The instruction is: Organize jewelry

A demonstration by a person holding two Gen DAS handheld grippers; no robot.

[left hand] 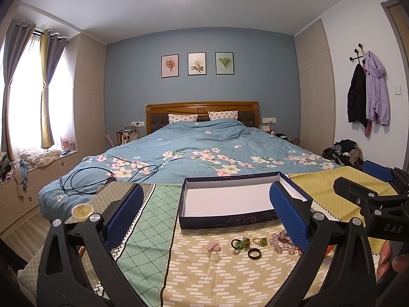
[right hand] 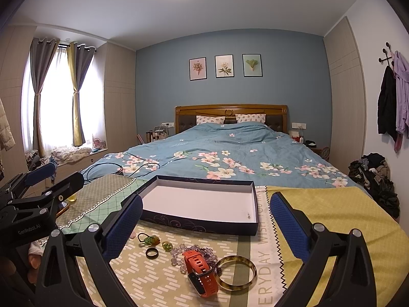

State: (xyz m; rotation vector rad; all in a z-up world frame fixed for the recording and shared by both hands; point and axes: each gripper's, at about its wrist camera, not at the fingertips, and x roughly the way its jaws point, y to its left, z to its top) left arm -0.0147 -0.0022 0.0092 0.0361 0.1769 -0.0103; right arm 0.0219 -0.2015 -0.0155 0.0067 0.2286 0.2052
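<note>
Both of my grippers hover level above the patterned cloth (right hand: 158, 278), pointing toward the far bed (left hand: 204, 145). I hold the left gripper (left hand: 204, 217) with its blue padded fingers (left hand: 125, 215) spread wide and nothing between them; my fingertips show at the right edge of that view, wrapped round the other handle. The right gripper (right hand: 204, 220) is spread just as wide, likewise empty, and sits to the right of the left one, whose black body juts into the left of its view.

Jewelry lies in a loose row on the near part of the cloth, below and between the fingers. From the left: a small pink piece (left hand: 214, 247), a green charm on a loop (right hand: 148, 239), a black ring (right hand: 151, 253) just nearer than it, a green ring (right hand: 167, 245), then a heap of clear and dark beads (right hand: 189, 254). An orange watch (right hand: 200, 271) lies across the beads, its strap running toward me, and a mottled bangle (right hand: 235, 273) lies flat just right of it, touching or nearly so.

Beyond the jewelry, farther on the cloth, stands the open dark blue box (right hand: 199, 222) with a white floor, holding only a tiny speck near its right near corner. A small yellow tub (left hand: 81, 210) sits far left on the table, and a dark cable (left hand: 89, 179) is looped on the bedspread.
</note>
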